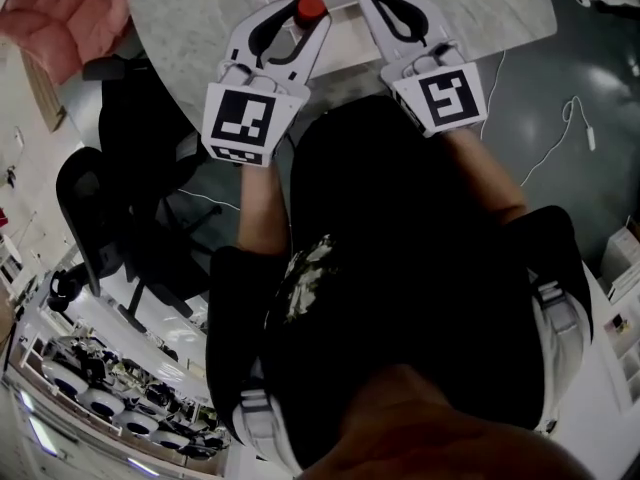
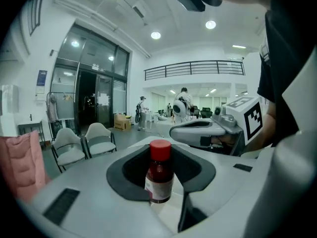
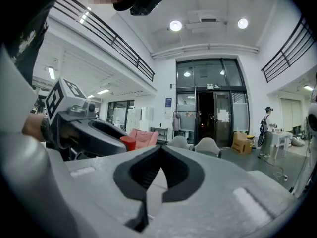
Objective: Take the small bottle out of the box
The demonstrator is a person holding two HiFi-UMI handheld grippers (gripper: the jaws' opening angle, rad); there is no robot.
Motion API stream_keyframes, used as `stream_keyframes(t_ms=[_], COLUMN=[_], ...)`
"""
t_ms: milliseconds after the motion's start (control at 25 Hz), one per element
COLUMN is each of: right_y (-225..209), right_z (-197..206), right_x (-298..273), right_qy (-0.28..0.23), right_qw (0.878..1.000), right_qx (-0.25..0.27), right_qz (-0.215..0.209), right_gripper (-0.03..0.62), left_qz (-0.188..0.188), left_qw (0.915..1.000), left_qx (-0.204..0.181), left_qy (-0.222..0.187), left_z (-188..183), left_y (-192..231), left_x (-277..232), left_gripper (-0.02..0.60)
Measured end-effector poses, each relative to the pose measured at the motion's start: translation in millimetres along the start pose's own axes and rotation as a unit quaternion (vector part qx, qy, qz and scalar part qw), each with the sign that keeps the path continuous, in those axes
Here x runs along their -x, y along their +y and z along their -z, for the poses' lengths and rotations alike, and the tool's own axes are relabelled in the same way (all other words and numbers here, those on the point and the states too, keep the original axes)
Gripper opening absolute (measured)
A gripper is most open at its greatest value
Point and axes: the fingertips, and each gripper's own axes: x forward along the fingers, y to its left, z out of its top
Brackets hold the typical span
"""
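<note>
Bottle (image 2: pixel 159 175) stood upright, cap up, pinched by left gripper (image 1: pixel 298 18) over tabletop (image 1: pixel 190 28) near edge; right gripper (image 3: pixel 159 148) pressed together, empty.

Small bottle (image 2: pixel 159 175) between left gripper (image 1: pixel 296 23) jaws

**Small bottle and worktop seen only in part**

In the head view only the red cap of the small bottle (image 1: pixel 310 9) is seen; its body is covered by the left tool (image 1: pixel 303 16). In the left gripper view its foot is hidden behind the dark pad, and the label print is too small to be read. The worktop (image 1: pixel 185 18) is cut off by the top edge and covered below by the person's torso (image 1: pixel 400 268).
</note>
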Motion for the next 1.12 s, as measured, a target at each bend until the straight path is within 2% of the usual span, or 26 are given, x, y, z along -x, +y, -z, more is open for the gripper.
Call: stream_keyframes(t_ms=[200,440,560,720,1000,1120], right_y=[4.0,15.4,24.4,36.1,51.2,57.1], right_z=[-24.1,-33.6,-40.3,-49.8,-62.6,-68.0], right_x=[7.9,9.8,9.1,8.6,9.4,14.0], right_qy=[-0.038,-0.042,-0.043,-0.047,-0.053,-0.051], right_qw=[0.999,0.999,0.999,0.998,0.997,0.997], right_qx=[-0.004,0.005,0.013,0.025,0.047,0.060], right_qz=[0.021,0.023,0.019,0.015,0.006,0.004], right_gripper=[-0.006,-0.006,-0.006,-0.006,-0.006,-0.006], left_qz=[-0.017,-0.042,-0.066,-0.107,-0.136,-0.137], left_qw=[0.9987,0.9937,0.9883,0.9767,0.9718,0.9728], left_qx=[0.013,0.010,0.018,0.017,-0.008,0.004], left_qy=[-0.047,-0.103,-0.136,-0.185,-0.192,-0.187], left_z=[-31.5,-58.0,-65.3,-58.7,-60.5,-67.9], left_y=[-2.4,3.2,11.6,26.9,34.7,28.9], left_x=[22.3,49.7,68.2,96.8,117.4,121.4], left_gripper=[0.141,0.141,0.141,0.141,0.141,0.141])
